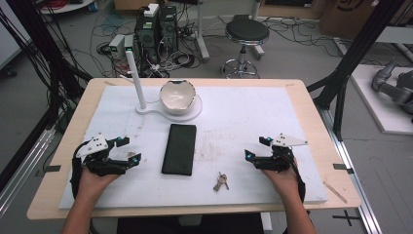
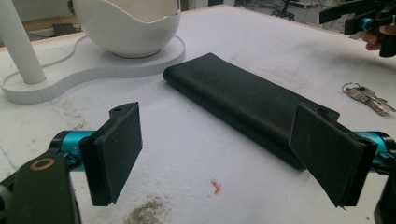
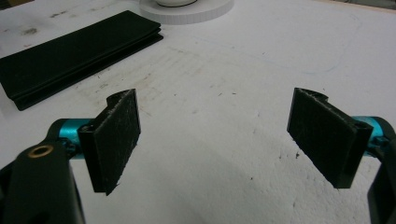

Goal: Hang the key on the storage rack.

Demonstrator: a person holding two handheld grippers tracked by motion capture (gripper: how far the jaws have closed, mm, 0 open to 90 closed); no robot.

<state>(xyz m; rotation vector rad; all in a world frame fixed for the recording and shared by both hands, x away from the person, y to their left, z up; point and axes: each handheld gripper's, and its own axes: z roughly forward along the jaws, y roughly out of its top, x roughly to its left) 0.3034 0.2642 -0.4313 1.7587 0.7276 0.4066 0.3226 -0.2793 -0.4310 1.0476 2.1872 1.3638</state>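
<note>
**Both sets of fingers spread, nothing gripped; wallet lies between them**

Fingers (image 2: 114, 151) on my left gripper (image 1: 127, 149) stand wide apart with nothing in the gap; the right gripper (image 1: 257, 147) is spread the same, pads (image 3: 116, 140) bare. Both rest low over the white mat (image 1: 243, 112), one on each side of the black wallet (image 1: 179, 148), neither touching it.

Landmark: the wallet, flat and closed on the mat.

- High view: wallet lies lengthwise, left gripper just to its left, right gripper well off to its right. Keys (image 1: 220, 182) sit right of the wallet's near end, between it and the right gripper.
- Left gripper view: the wallet's near corner passes behind the right-hand jaw, close. The keys (image 2: 369, 97) show beyond it, and farther off the other gripper in the person's hand. A small orange fleck and a grey smudge mark the mat short of the wallet.
- Right gripper view: wallet (image 3: 74, 51) at upper left, its folded edge visible; bare scuffed mat between the jaws.

Beyond the wallet's far end: a white bowl (image 1: 178, 96) on a white stand (image 1: 146, 109) with an upright post (image 1: 136, 80). Nothing lies between either gripper and the wallet.
</note>
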